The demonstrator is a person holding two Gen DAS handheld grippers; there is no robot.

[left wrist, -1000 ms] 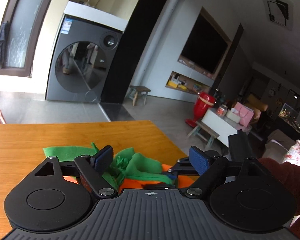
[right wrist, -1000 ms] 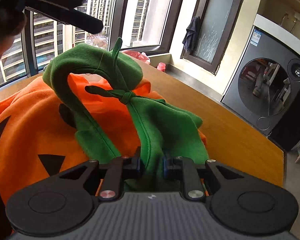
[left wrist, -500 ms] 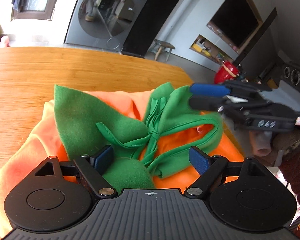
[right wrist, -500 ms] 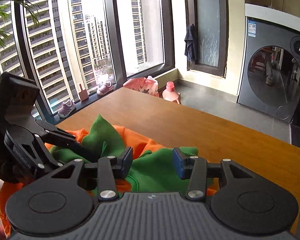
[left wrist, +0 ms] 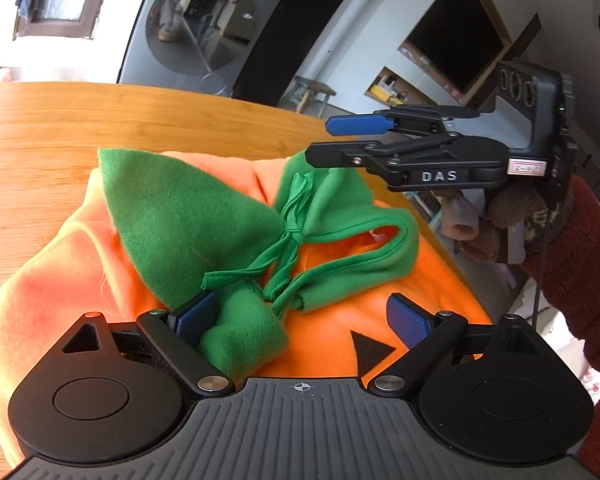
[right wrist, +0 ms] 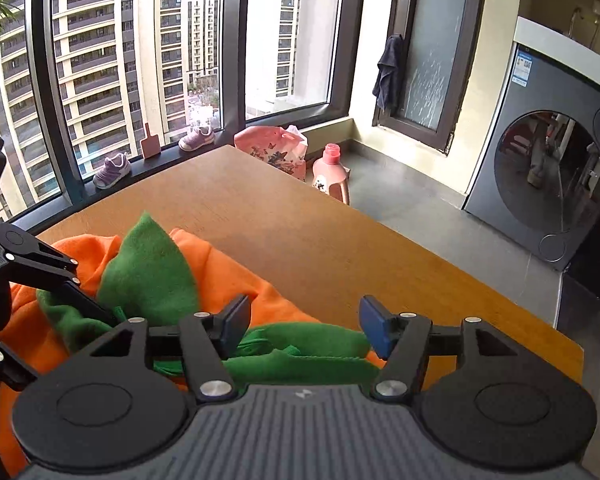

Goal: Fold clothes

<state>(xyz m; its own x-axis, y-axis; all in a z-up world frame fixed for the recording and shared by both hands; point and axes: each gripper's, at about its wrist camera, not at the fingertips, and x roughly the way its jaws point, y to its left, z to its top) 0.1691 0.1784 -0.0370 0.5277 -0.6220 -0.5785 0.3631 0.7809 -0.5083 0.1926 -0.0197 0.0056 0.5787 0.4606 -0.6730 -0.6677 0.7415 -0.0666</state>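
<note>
An orange pumpkin costume with a green leaf collar and tied green strings lies bunched on the wooden table. My left gripper is open just above the garment, its left pad against a green fold. My right gripper is open above the green collar and holds nothing. It also shows in the left wrist view, hovering over the collar's far side. A black triangle patch shows on the orange cloth.
The table's right edge runs close by the garment. A washing machine stands beyond it. A pink bag and a pink bottle sit on the floor past the far edge. Windows lie to the left.
My right gripper let go of the green collar, opened and lifted away. The garment dropped flat onto the table. My left gripper tilted down over it.
</note>
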